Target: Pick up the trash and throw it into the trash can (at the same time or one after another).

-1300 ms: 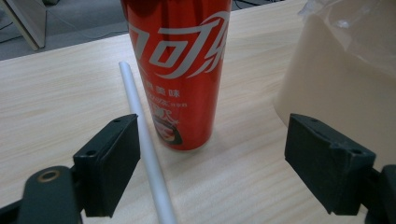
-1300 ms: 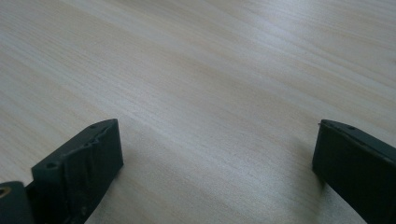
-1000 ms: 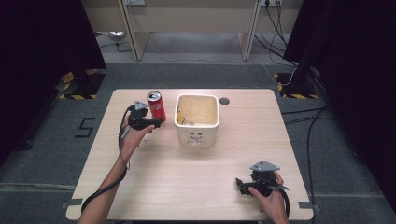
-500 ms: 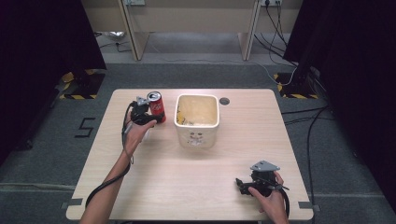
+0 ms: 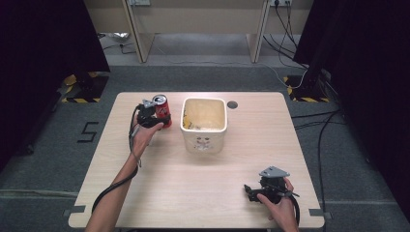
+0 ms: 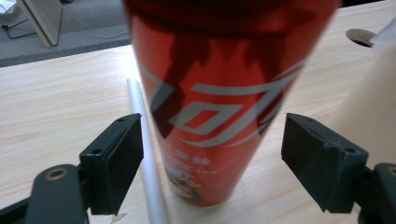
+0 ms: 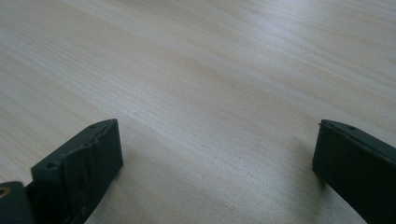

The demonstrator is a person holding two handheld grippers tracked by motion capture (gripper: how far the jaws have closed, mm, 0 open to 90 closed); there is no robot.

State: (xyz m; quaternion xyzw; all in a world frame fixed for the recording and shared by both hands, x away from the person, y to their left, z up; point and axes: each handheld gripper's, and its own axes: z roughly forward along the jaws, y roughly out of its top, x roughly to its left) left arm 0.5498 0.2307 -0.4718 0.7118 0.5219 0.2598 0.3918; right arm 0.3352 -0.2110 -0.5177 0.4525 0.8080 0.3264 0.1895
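Observation:
A red drink can (image 5: 162, 110) (image 6: 219, 98) stands upright on the table, left of a cream square bin (image 5: 203, 124). My left gripper (image 5: 155, 115) (image 6: 212, 168) is open, its two black jaws on either side of the can's lower half with a gap on each side. A thin grey straw (image 6: 148, 158) lies on the table just left of the can. My right gripper (image 5: 251, 190) (image 7: 215, 172) rests low at the table's front right, open, with bare wood between its jaws.
The bin holds some yellowish scraps and stands at the table's middle back. A round cable hole (image 5: 232, 104) sits behind it to the right. The table's front edge (image 5: 193, 226) is close under the right hand.
My left gripper has moved forward and right until its jaws flank the can. The right gripper has stayed put.

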